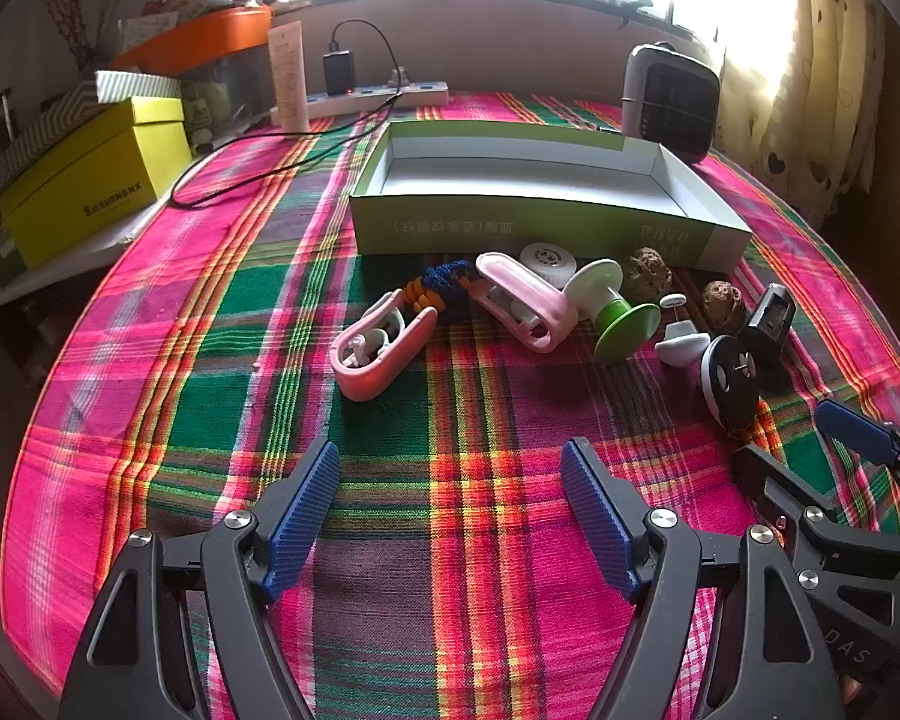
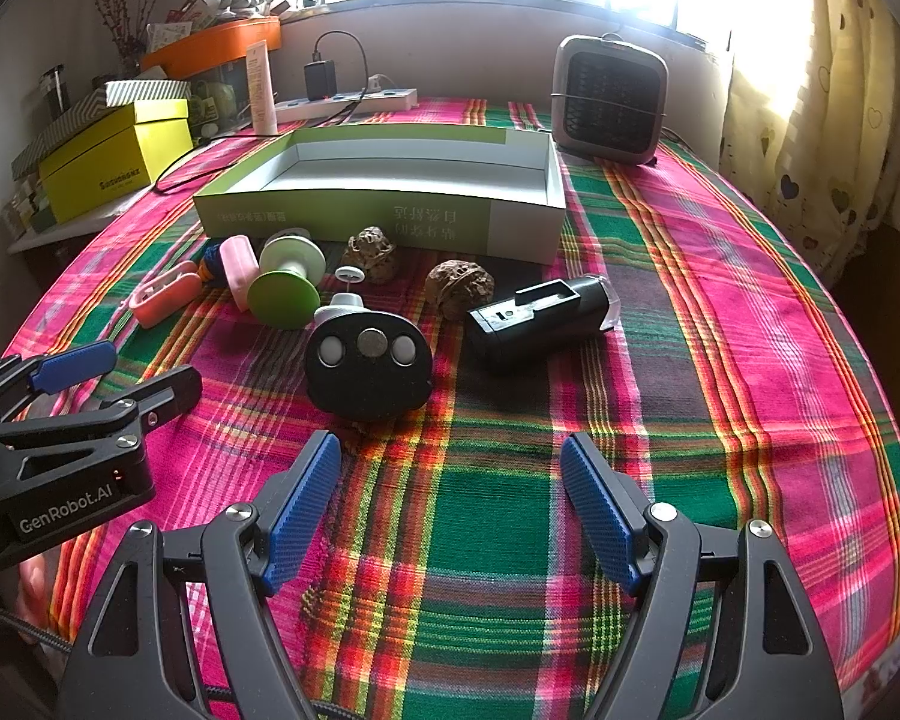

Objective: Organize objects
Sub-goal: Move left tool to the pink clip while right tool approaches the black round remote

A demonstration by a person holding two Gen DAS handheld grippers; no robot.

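Observation:
A shallow green and white box [image 1: 534, 222] [image 2: 390, 210] lies open on the plaid cloth, nothing inside. In front of it sits a row of small items: two pink clips [image 1: 378, 339] [image 1: 525, 300], a blue and orange cord [image 1: 441, 285], a green and white spool [image 1: 615, 312] [image 2: 285, 288], two walnuts [image 2: 459, 288] [image 2: 372, 255], a black round disc [image 1: 729, 381] [image 2: 366, 363] and a black cylinder device [image 2: 540, 315]. My left gripper [image 1: 450, 480] is open over bare cloth, short of the clips. My right gripper [image 2: 450, 480] is open, just short of the disc.
A small grey heater [image 2: 609, 99] stands behind the box at the right. A power strip with a charger [image 1: 378, 96], a cream tube [image 1: 288, 78] and a yellow box [image 1: 96, 174] line the back left. A curtain [image 2: 828, 108] hangs at the right.

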